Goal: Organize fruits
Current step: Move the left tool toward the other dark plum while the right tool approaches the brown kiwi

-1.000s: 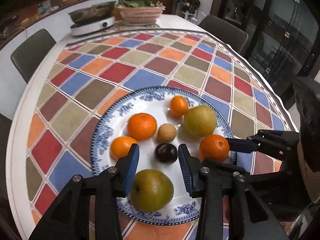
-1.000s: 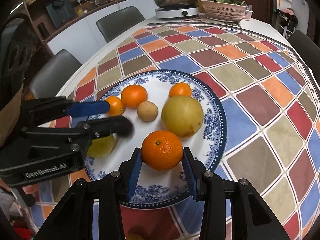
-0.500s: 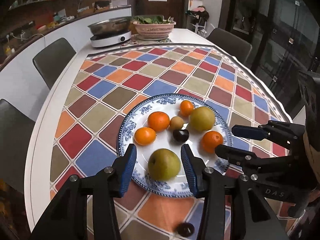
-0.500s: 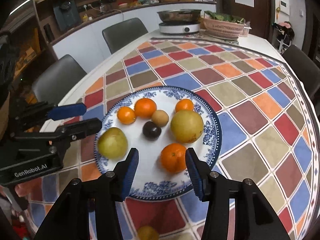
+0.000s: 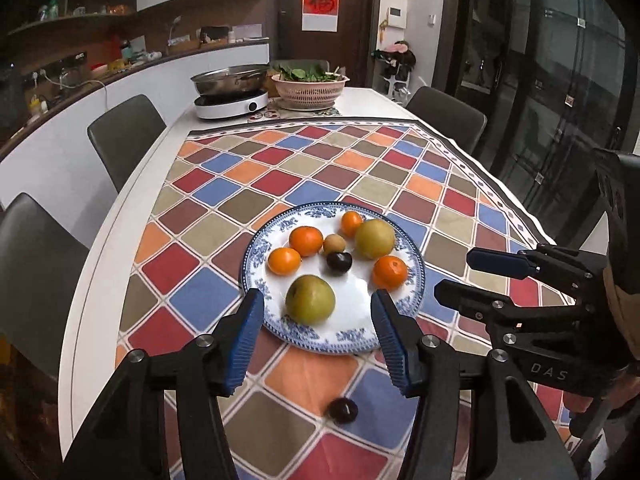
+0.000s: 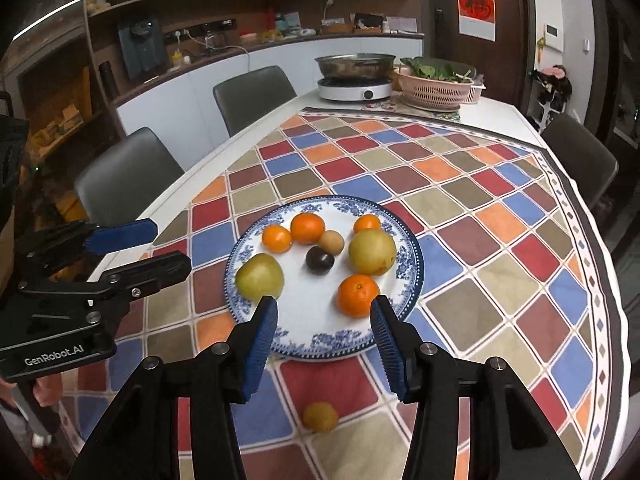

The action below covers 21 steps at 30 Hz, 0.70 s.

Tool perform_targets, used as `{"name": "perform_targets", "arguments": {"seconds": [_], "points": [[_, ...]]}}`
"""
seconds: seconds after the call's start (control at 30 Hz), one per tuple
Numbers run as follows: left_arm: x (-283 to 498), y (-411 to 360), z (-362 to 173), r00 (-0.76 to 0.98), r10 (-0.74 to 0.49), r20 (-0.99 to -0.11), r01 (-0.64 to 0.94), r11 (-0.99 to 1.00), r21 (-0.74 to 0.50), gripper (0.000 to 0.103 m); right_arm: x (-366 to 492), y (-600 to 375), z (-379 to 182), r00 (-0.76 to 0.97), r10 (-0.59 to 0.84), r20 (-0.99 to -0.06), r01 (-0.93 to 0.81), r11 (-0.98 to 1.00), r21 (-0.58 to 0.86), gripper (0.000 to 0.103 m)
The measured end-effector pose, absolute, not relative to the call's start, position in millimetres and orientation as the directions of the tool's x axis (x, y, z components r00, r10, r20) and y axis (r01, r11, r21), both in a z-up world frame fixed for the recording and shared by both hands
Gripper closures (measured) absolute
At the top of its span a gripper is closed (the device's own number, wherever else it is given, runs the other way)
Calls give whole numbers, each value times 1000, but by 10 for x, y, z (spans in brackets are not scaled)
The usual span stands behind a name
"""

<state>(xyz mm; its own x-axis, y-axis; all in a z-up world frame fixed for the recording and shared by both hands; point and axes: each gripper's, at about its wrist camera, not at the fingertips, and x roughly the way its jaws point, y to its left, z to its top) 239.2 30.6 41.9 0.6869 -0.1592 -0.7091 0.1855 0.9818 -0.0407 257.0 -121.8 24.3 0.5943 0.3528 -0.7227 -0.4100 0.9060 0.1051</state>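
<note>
- As we looked along the left gripper [image 5: 318,332], its jaws stood apart with nothing between them; they had just been opening, and the green pear [image 5: 310,299] seen in the gap lay on the plate [image 5: 256,250], not touched by the pads.
- The right gripper [image 6: 324,334] was also apart and empty, its jaws having opened a little just before. The mandarin [image 6: 358,295] near its right pad rested free on the plate.
- On the plate we counted eight fruits: two green pears, four orange ones, one small tan fruit [image 5: 334,244] and one dark plum [image 5: 339,261].
- Two fruits lay off the plate on the checked tablecloth [image 5: 256,200], at the near side: a dark fruit [image 5: 343,410] in the left view and a yellowish fruit [image 6: 320,417] in the right view. Each showed in one view only, framed by the black gripper arms.
- The hands that held the tools were almost hidden; only a small part of a hand [image 6: 42,390] showed at the left edge under the left tool.
- At the far end of the table stood a metal pan [image 6: 354,65] on a cooker and a pink basket [image 6: 438,88] with leaves; the shelf items behind them were too small to make out.
</note>
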Motion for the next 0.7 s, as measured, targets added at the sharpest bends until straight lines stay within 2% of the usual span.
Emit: {"name": "perform_targets", "arguments": {"seconds": [0.7], "points": [[1777,337,62,658,-174,-733,179,981,-72,45,1985,-1264,61,593,301,-747,-385,921,66,54]]}}
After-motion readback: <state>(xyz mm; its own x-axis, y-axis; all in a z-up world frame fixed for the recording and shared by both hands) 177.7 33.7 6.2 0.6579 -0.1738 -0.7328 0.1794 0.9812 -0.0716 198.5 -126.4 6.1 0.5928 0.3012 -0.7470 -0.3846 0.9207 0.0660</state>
